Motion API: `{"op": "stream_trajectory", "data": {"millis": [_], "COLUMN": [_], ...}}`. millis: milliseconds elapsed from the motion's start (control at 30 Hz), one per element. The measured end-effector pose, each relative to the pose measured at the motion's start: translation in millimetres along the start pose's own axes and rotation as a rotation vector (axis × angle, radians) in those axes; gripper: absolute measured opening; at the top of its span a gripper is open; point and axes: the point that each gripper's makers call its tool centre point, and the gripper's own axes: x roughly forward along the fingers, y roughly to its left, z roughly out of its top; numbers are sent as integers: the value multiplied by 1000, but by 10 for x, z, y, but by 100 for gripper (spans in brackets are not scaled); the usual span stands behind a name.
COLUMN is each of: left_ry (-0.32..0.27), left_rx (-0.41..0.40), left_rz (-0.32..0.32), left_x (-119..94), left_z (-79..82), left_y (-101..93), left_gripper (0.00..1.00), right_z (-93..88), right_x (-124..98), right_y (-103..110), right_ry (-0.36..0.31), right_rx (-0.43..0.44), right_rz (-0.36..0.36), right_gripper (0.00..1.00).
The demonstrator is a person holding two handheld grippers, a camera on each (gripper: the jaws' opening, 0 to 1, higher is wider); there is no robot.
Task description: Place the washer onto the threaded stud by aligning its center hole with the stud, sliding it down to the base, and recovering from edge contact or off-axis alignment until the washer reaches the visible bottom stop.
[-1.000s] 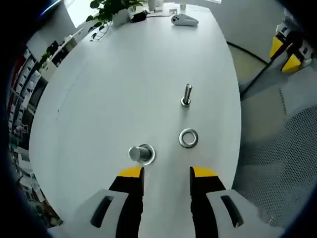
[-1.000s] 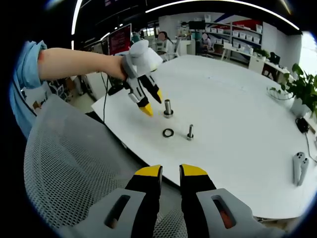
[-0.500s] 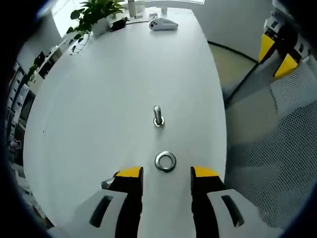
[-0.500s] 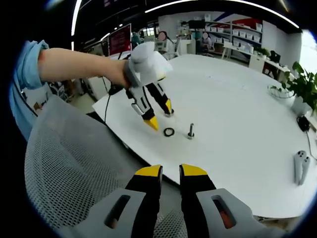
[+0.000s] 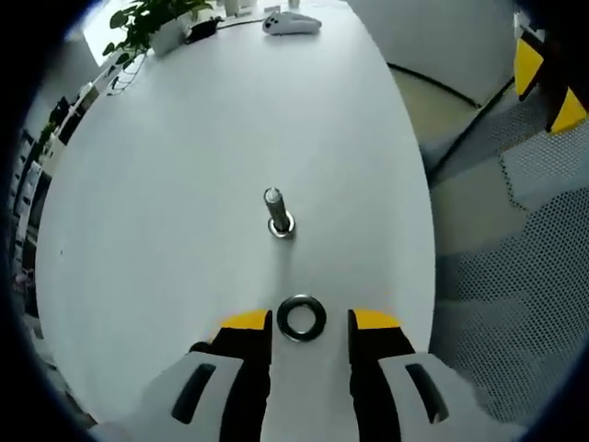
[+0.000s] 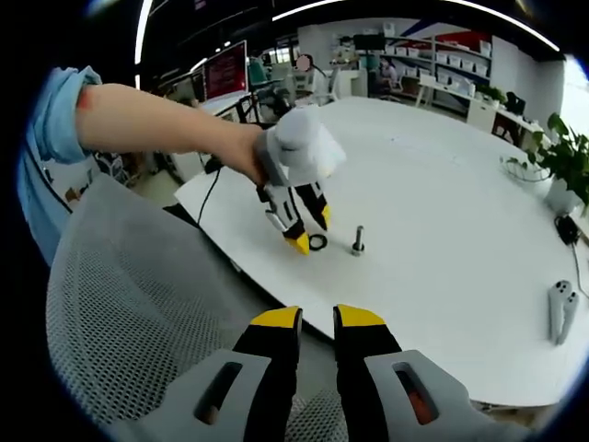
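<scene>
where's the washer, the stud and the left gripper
washer (image 5: 302,317), left gripper view, on the dark ring's near rim, between the jaws.
stud (image 5: 275,210), left gripper view, on its upright threaded shaft.
left gripper (image 6: 308,231), right gripper view, midway between its yellow tips, just above the table.

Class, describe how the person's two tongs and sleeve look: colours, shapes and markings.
Both tongs, left and right, have two black jaws with yellow tips on pale grey bodies with dark slots. The sleeve is light blue, rolled up.

left claw (image 6: 310,230) astride washer (image 6: 317,242), stud (image 6: 358,241) beside, white table (image 6: 460,239)
</scene>
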Motion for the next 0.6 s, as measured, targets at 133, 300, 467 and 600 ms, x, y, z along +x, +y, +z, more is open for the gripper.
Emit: {"op": "stream_trajectory", "data": {"millis": [133, 300, 467, 600], "left_ry": [21, 17, 38, 40], "left_rx": [6, 0, 58, 93], "left_rz": [-2, -2, 16, 20], "left_x": [65, 65, 64, 57], "left_z": [-37, -12, -51, -53], "left_y": [21, 67, 48, 20], "left_gripper": [31, 29, 30, 27], "right_z": [1, 5, 14, -10], "right_x": [2, 3, 0, 9], "right_y": [-2, 1, 1, -9], "right_ry": [-3, -6, -11, 10], "right_rx": [2, 7, 9, -11], "right_rz": [0, 2, 4, -5], "right_gripper": [16, 16, 16, 16]}}
